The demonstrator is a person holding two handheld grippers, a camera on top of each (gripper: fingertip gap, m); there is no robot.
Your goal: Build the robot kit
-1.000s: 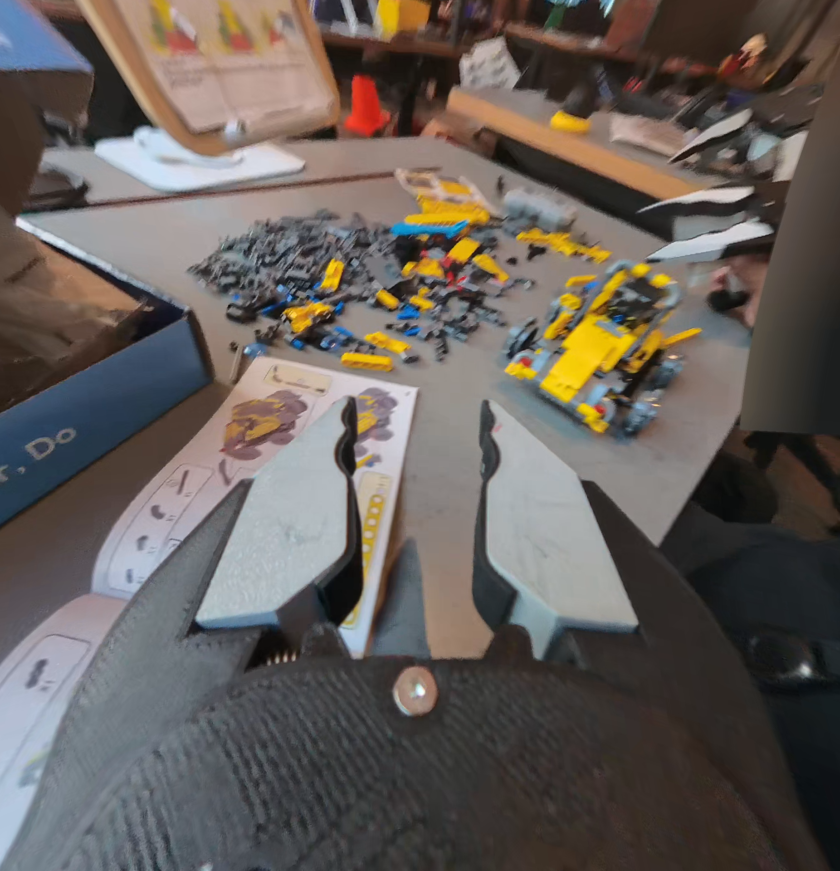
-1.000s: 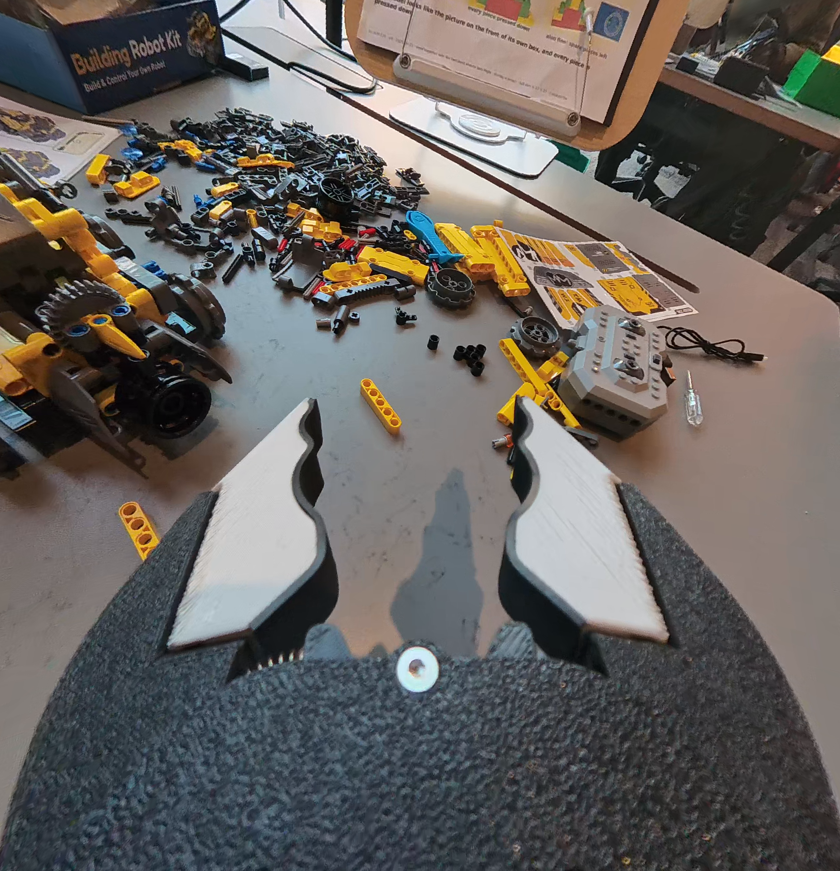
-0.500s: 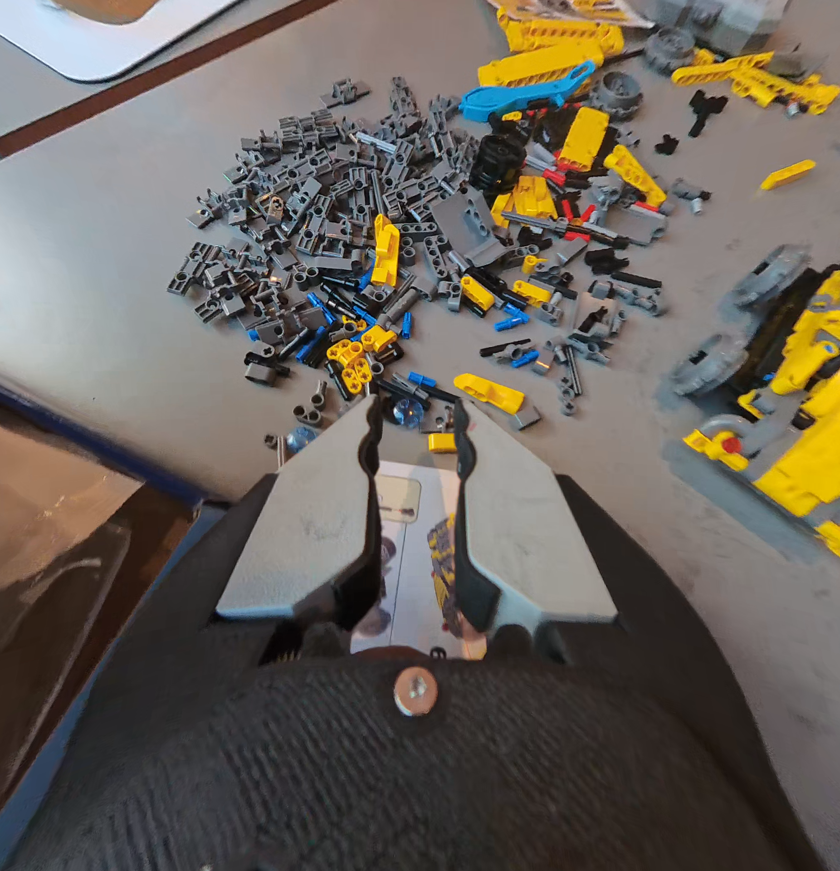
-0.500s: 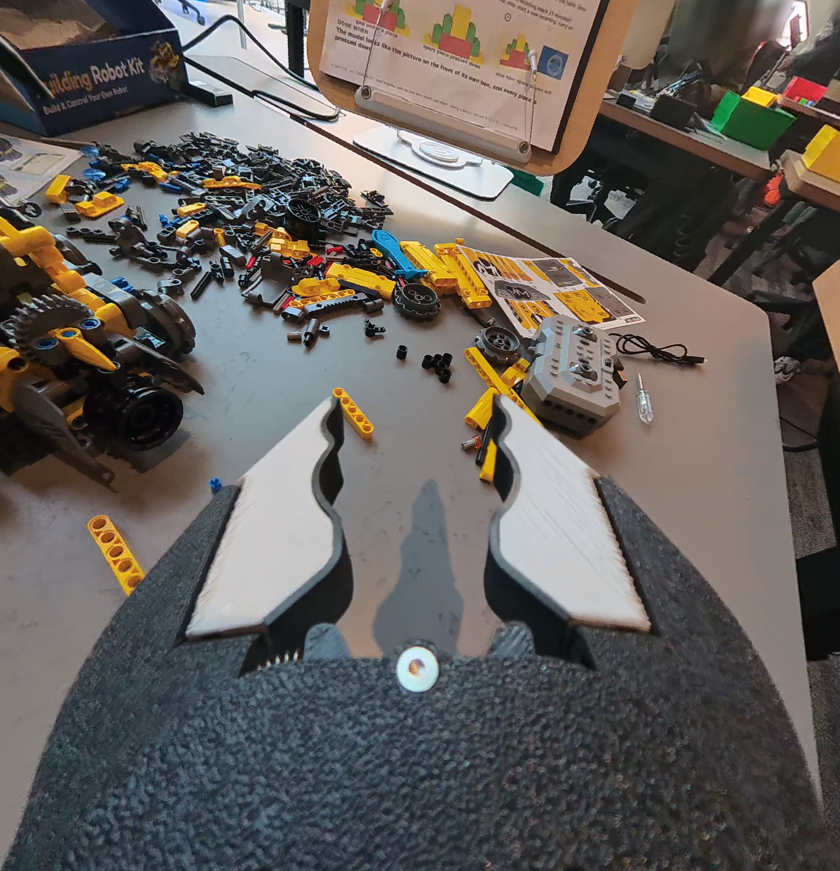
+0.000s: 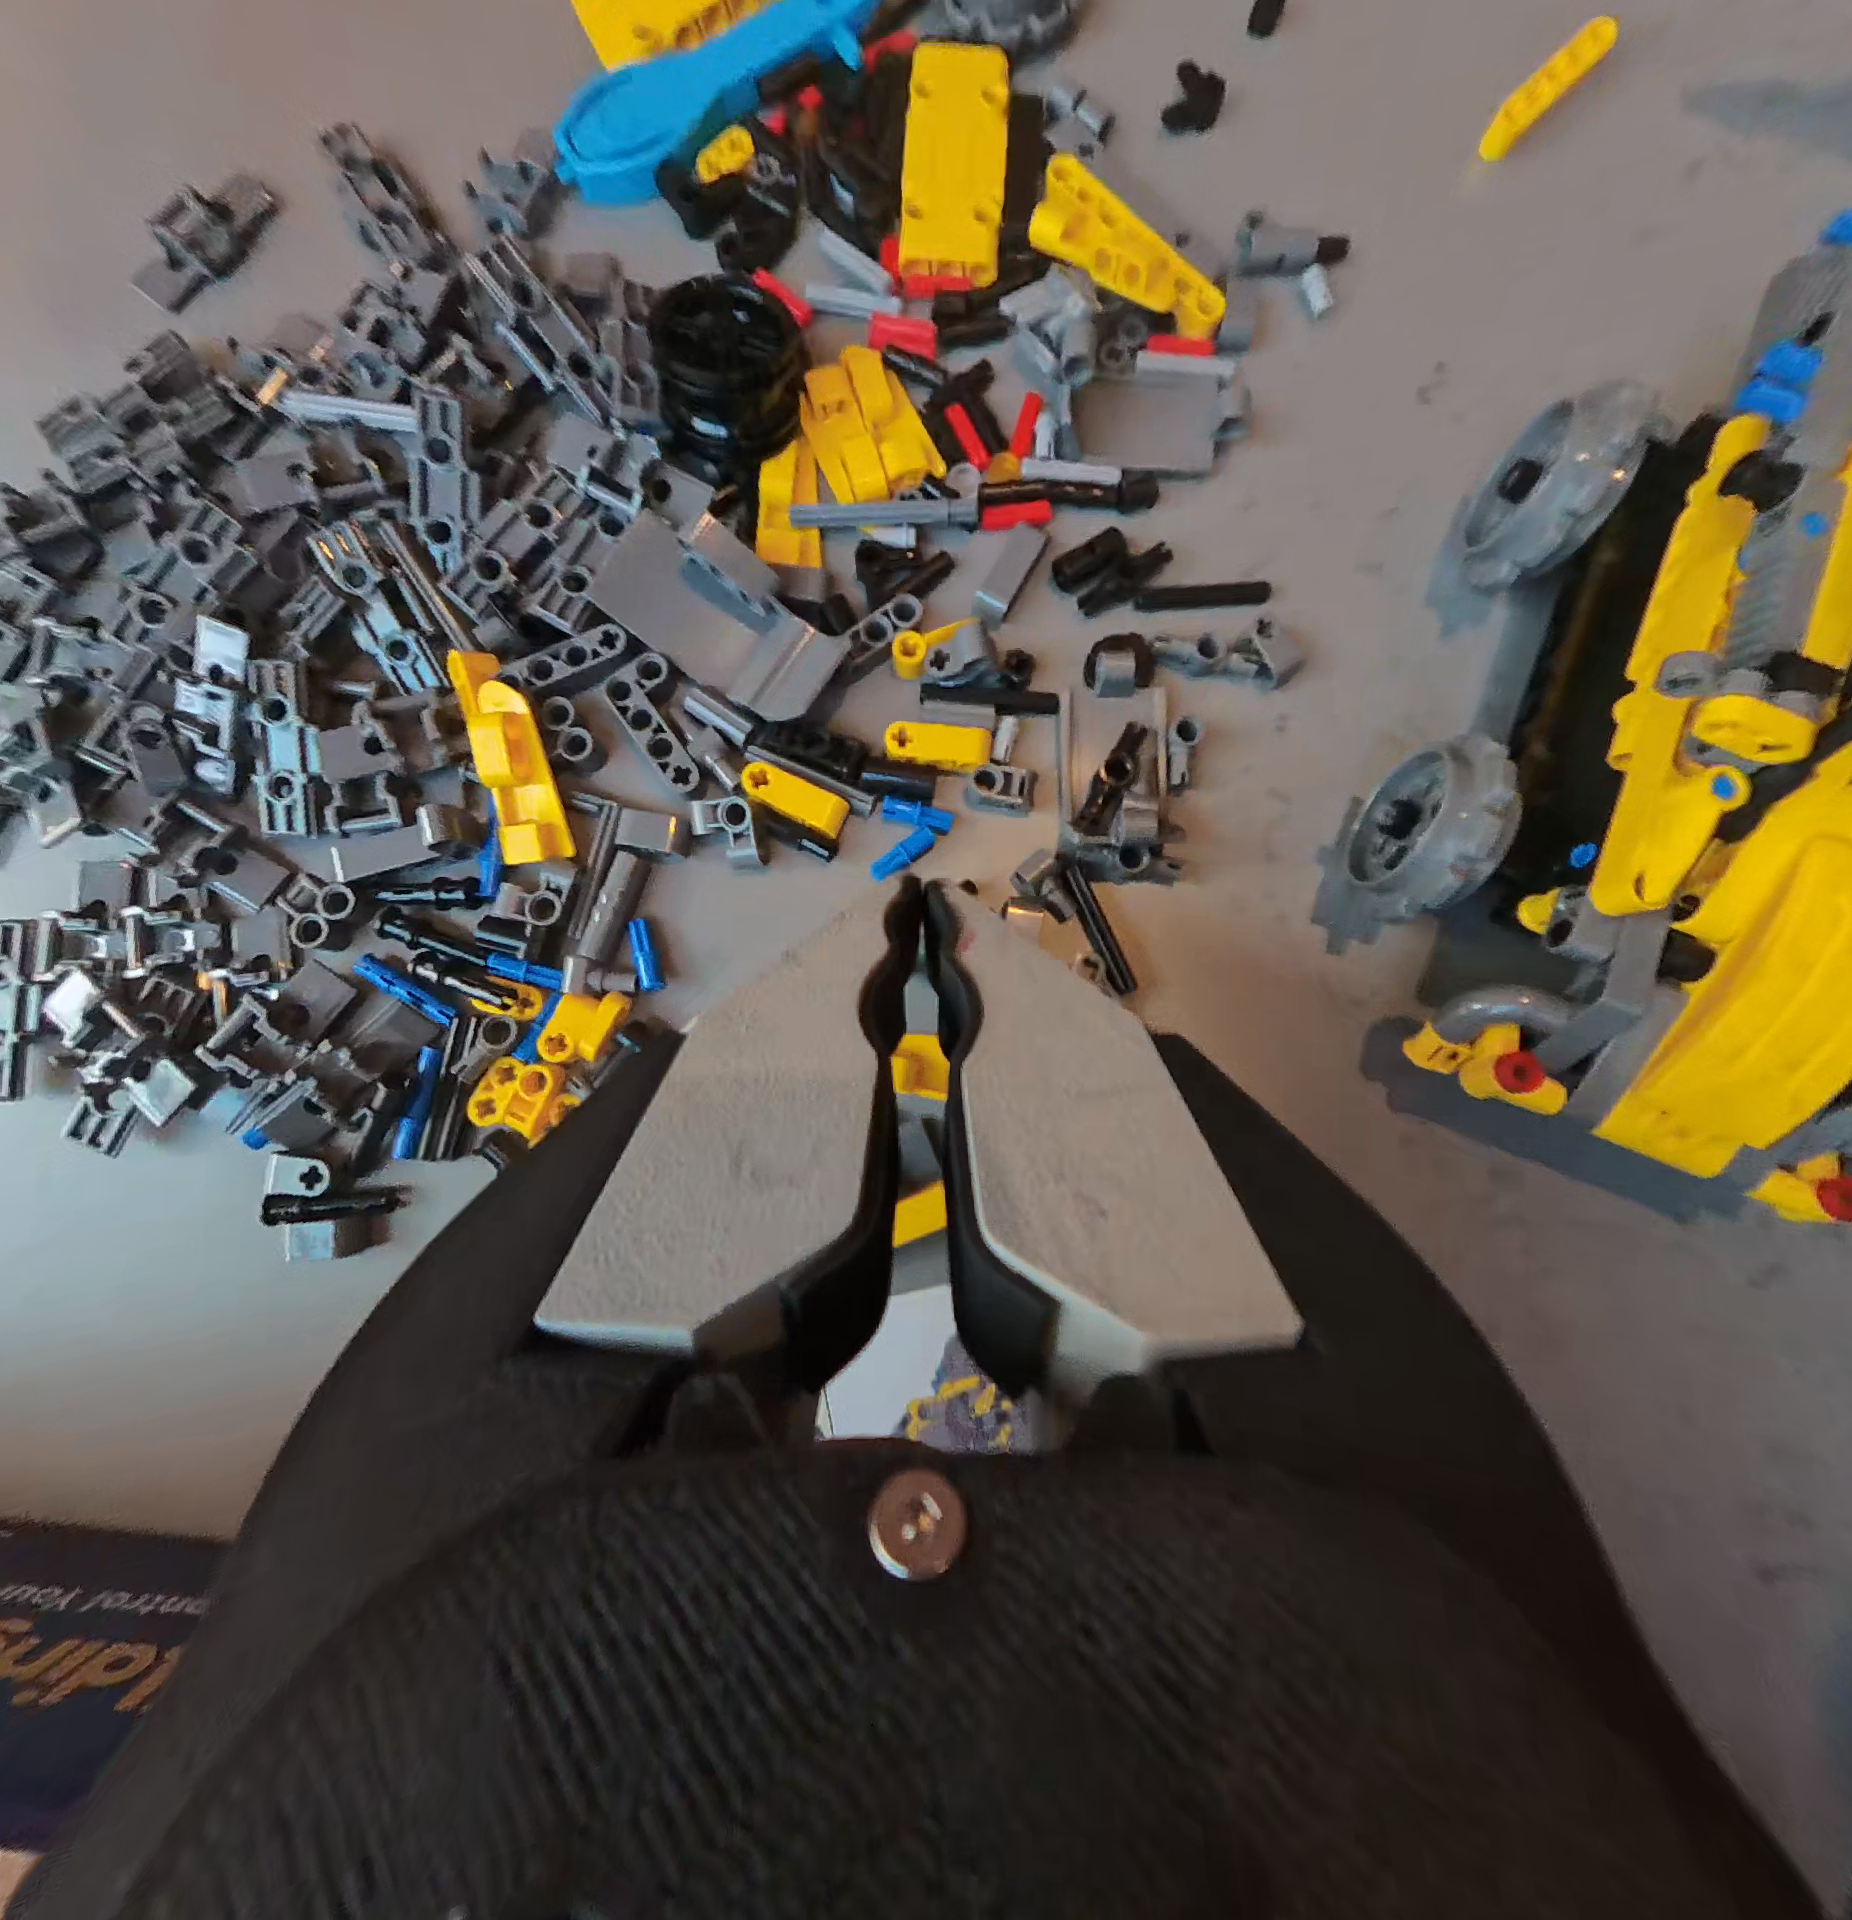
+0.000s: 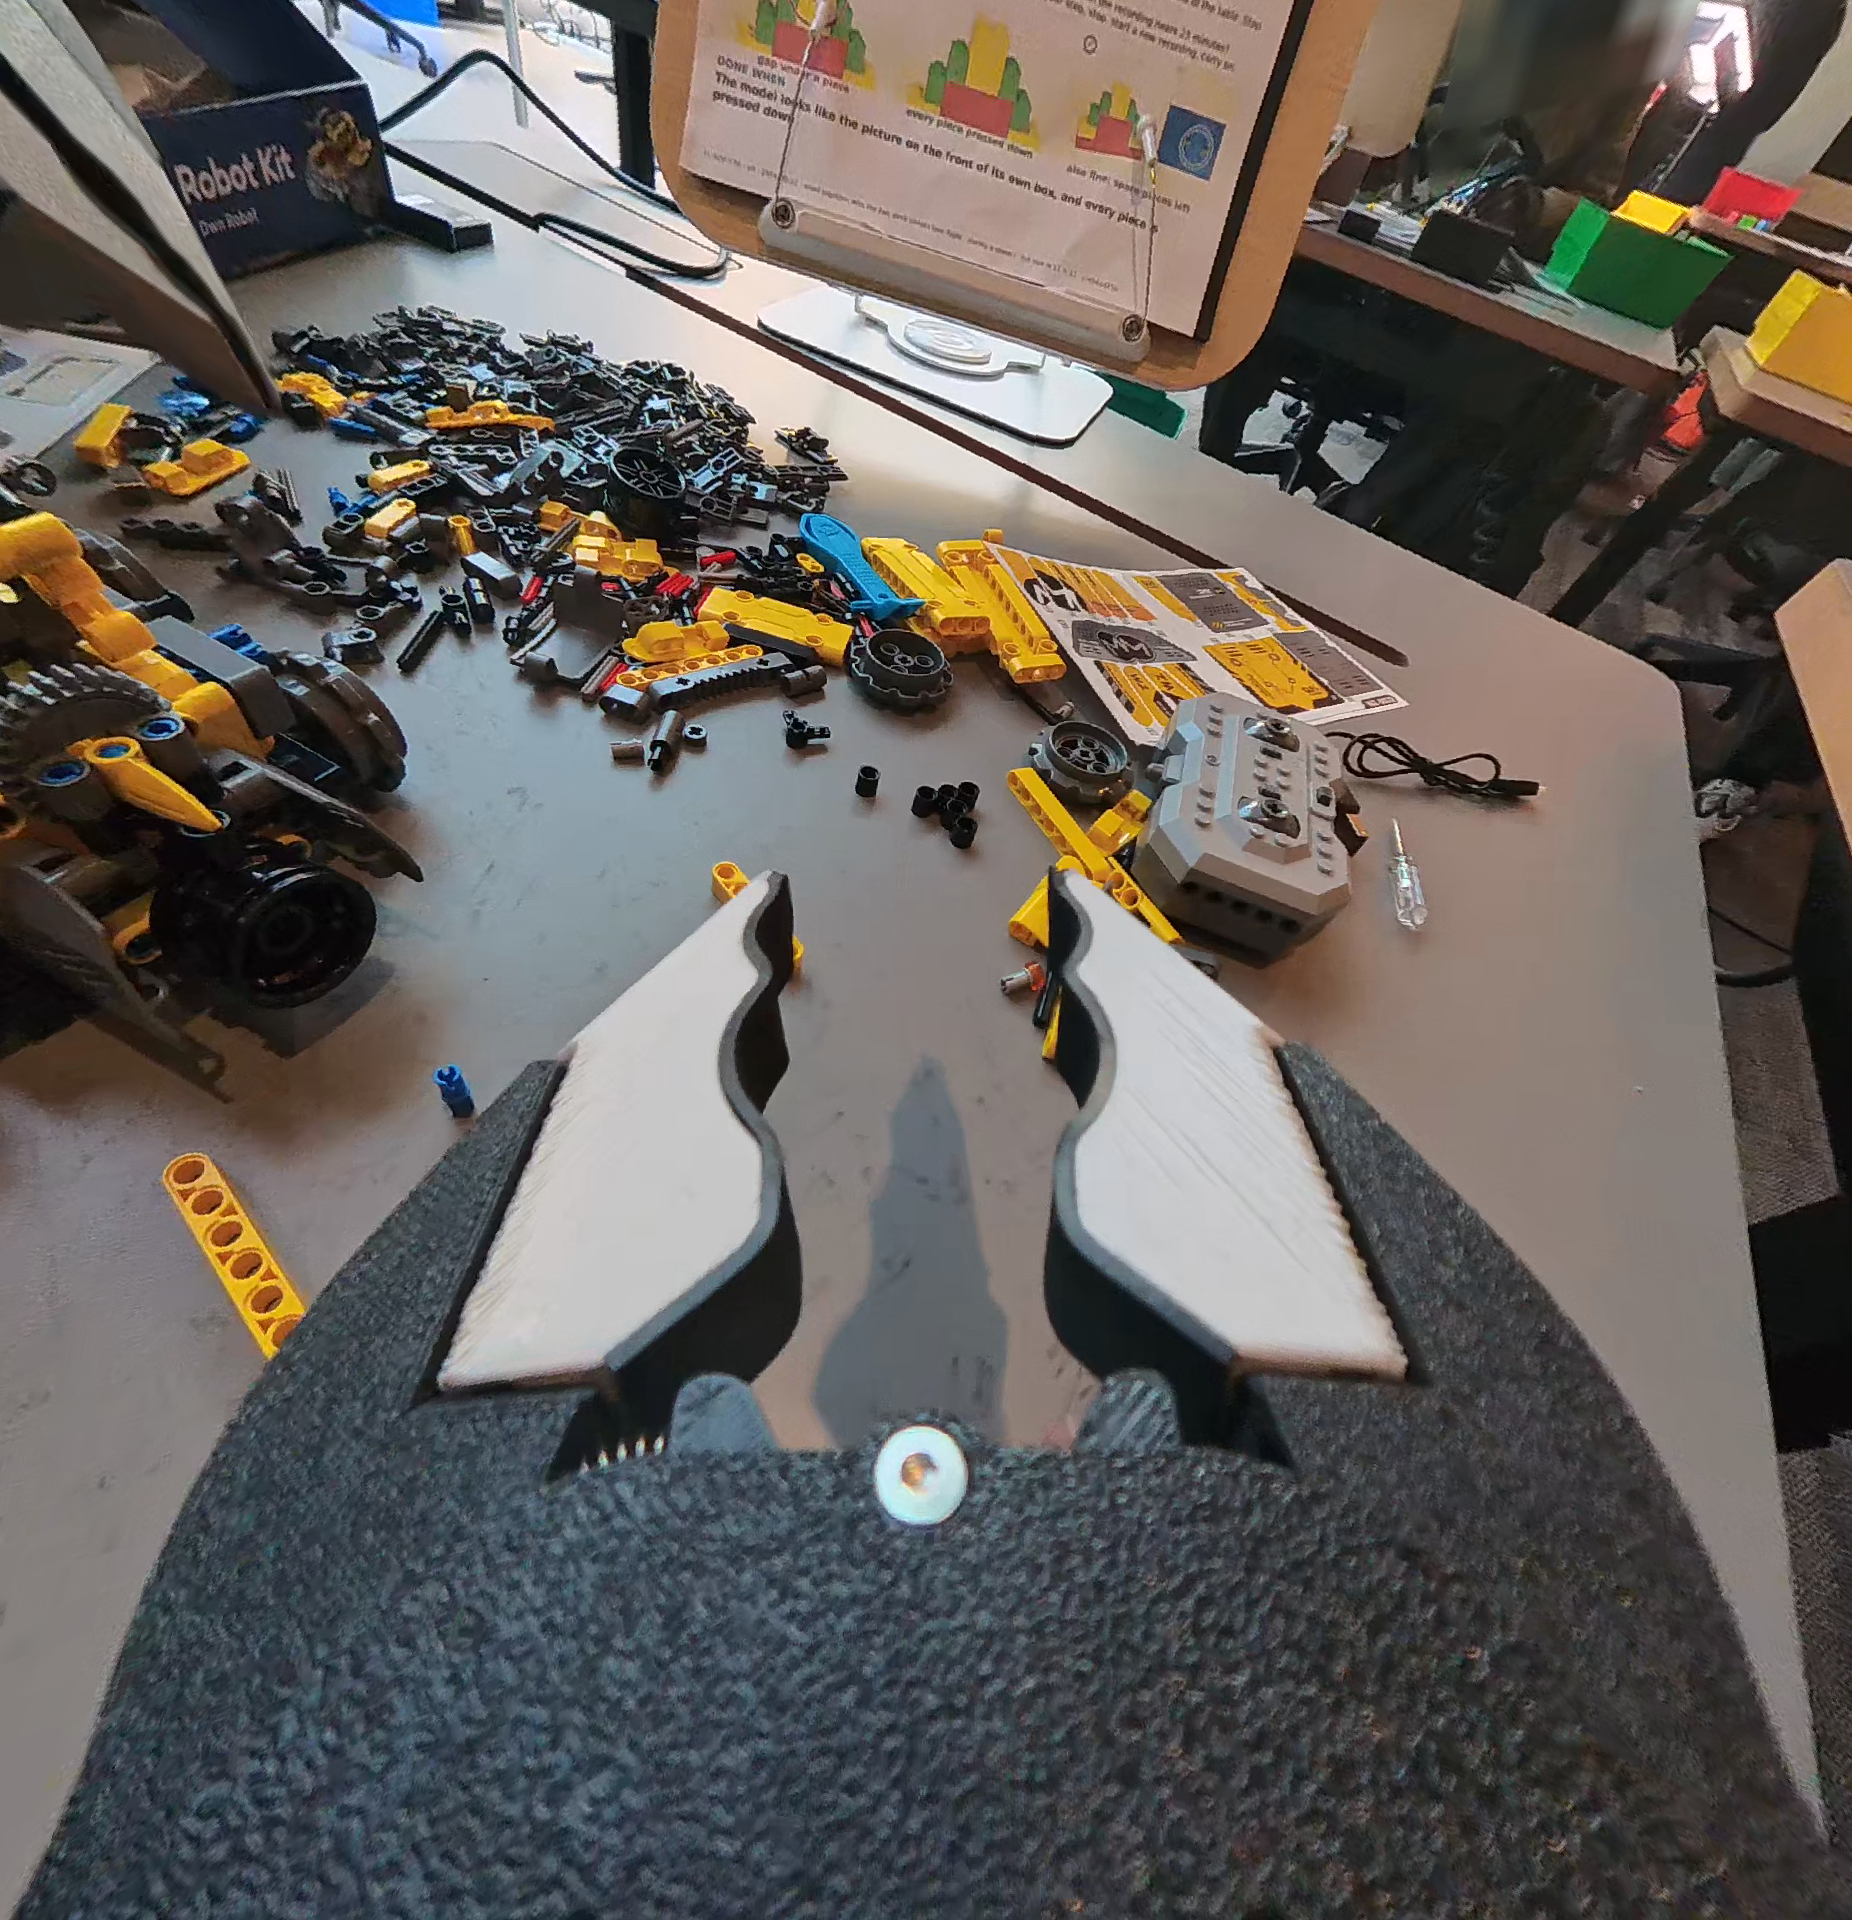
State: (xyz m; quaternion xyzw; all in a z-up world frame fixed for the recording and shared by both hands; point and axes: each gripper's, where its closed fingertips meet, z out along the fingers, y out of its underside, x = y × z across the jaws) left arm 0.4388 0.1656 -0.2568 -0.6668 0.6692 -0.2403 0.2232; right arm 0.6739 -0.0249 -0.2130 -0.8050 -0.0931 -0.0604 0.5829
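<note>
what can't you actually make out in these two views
- Left wrist view: the left gripper has tips together, but whether they pinch anything is unclear; its fingers cover the yellow piece below.
- Left wrist view: the yellow model is cut off by the right edge.
- Right wrist view: the blue box is partly hidden by a grey panel.
- Right wrist view: the small screwdriver tip is too small.
</note>
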